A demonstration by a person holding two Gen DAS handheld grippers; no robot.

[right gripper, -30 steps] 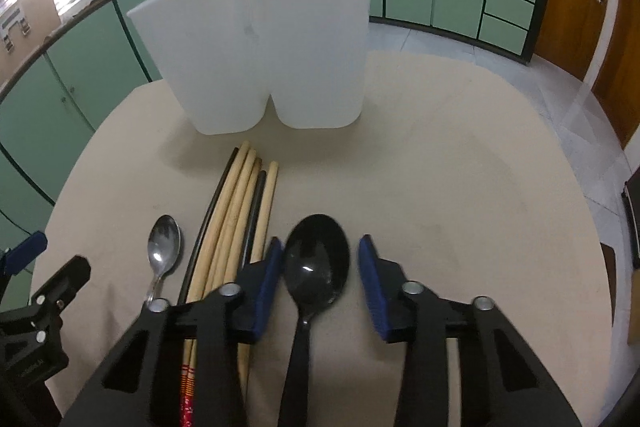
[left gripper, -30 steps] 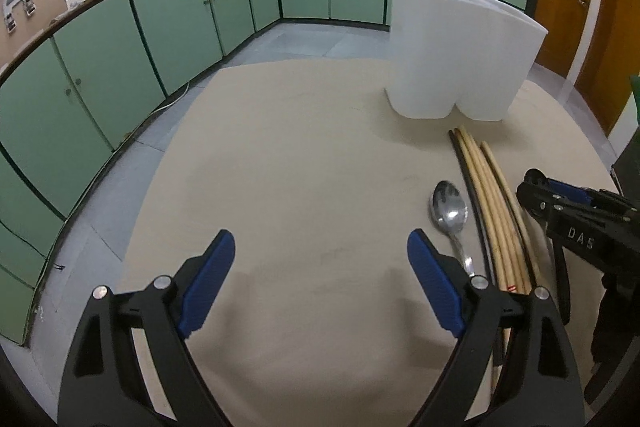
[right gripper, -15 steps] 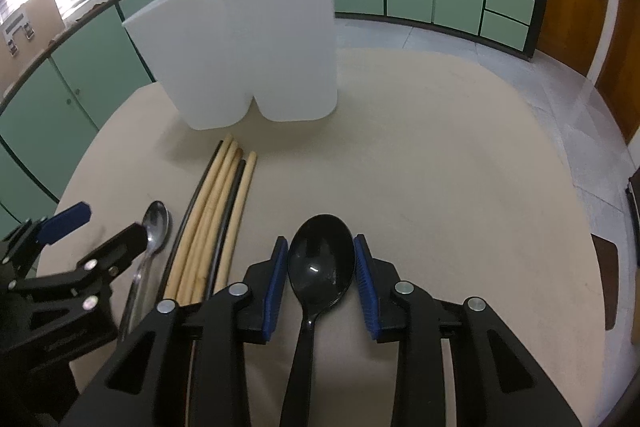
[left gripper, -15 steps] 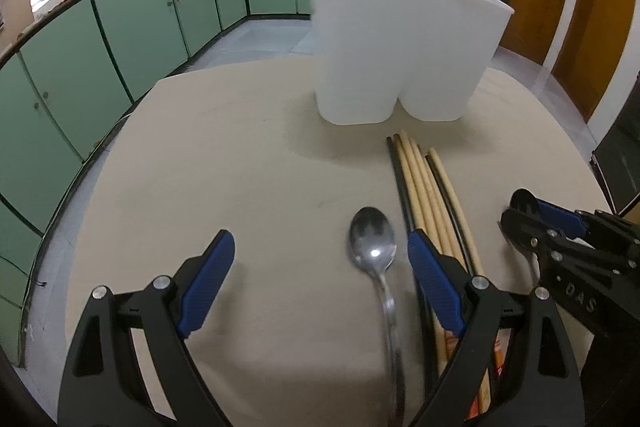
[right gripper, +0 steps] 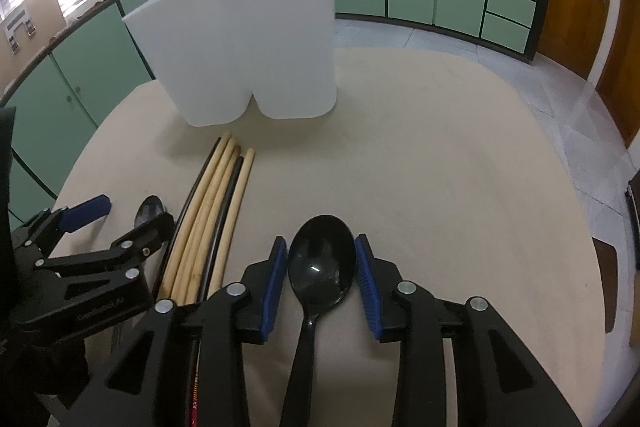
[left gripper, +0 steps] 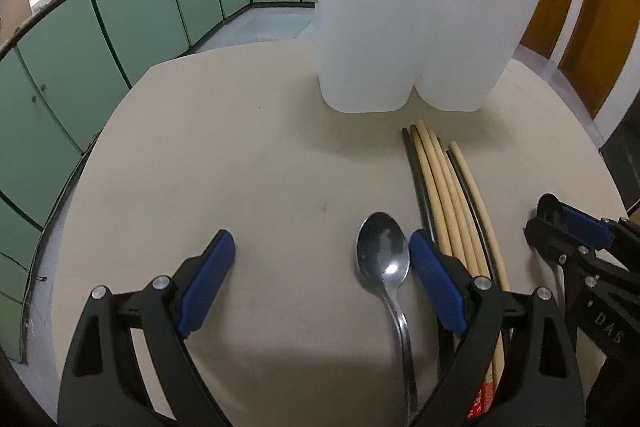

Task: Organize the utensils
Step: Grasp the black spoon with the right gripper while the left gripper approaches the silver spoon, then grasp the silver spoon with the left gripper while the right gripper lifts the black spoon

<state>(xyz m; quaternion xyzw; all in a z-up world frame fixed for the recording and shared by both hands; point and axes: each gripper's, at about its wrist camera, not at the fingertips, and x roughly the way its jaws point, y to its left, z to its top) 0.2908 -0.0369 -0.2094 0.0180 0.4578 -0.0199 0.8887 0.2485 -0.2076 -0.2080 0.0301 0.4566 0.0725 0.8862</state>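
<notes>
Straddling the black spoon (right gripper: 322, 267) at lower centre, my right gripper (right gripper: 322, 267) stands narrowly apart, having just eased open; my left gripper (left gripper: 320, 267) gapes beside the steel spoon (left gripper: 384, 259); next, I judge, clamp and carry to the white holder (right gripper: 240, 47).

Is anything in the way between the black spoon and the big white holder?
Nothing visible: bare beige table lies between the black plastic spoon and the white two-part holder. The chopsticks lie off to the left.
</notes>
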